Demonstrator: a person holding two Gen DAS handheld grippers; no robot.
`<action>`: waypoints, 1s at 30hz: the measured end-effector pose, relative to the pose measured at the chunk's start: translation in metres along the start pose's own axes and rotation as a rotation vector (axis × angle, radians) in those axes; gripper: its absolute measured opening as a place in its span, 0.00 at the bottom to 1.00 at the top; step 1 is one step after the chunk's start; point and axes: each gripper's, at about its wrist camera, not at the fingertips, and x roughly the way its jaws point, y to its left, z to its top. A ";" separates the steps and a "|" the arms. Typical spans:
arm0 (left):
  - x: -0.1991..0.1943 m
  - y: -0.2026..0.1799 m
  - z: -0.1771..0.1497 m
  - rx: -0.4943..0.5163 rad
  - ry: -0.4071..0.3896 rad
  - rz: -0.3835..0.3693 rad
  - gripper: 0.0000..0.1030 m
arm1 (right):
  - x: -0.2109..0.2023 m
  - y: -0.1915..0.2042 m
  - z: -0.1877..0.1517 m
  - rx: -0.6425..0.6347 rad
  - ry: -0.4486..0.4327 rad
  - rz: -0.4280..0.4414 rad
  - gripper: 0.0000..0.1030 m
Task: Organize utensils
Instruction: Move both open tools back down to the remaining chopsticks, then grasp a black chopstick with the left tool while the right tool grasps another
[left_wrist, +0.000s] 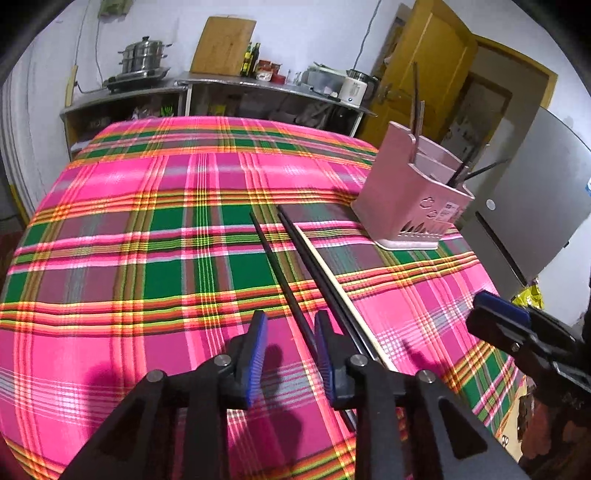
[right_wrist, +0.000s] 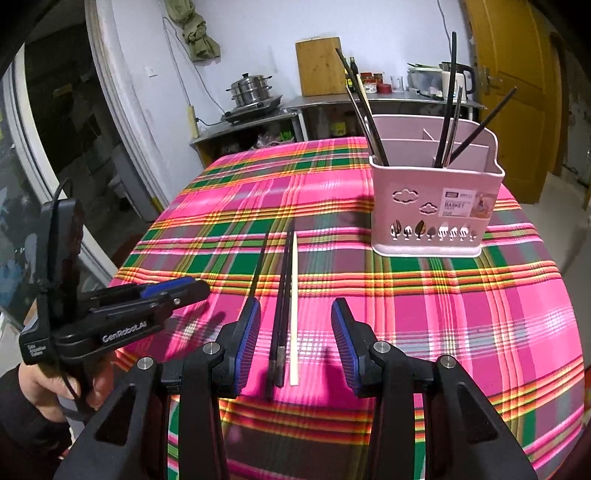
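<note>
Four chopsticks lie side by side on the surface (right_wrist: 461, 314), which is covered with a pink, green and yellow plaid cloth. Three dark chopsticks (right_wrist: 282, 295) are thin and black; the pale chopstick (right_wrist: 293, 306) looks like light wood or bamboo.

In the right wrist view the near ends of the dark pair and the pale one lie between the jaws of the right gripper (right_wrist: 295, 325), which stand wide apart and hold nothing. The third dark stick passes close to its left pad.

The left gripper (left_wrist: 290, 339) is also open, less widely, and holds nothing. One dark chopstick (left_wrist: 280, 273) runs toward the gap between its blue ribbed pads (left_wrist: 258, 350); the others pass just outside its right pad.

Further back stands a pink plastic basket (right_wrist: 424, 206) with cloud and tree cut-outs, with more chopsticks leaning inside it.
</note>
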 end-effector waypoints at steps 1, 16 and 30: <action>0.004 0.001 0.001 -0.005 0.007 0.000 0.26 | 0.001 0.000 0.000 0.001 0.003 0.001 0.40; 0.064 0.002 0.016 -0.002 0.045 0.051 0.26 | 0.021 -0.006 -0.006 0.010 0.043 0.012 0.35; 0.053 0.033 0.015 0.020 0.043 0.113 0.10 | 0.062 0.004 0.011 -0.016 0.087 0.061 0.16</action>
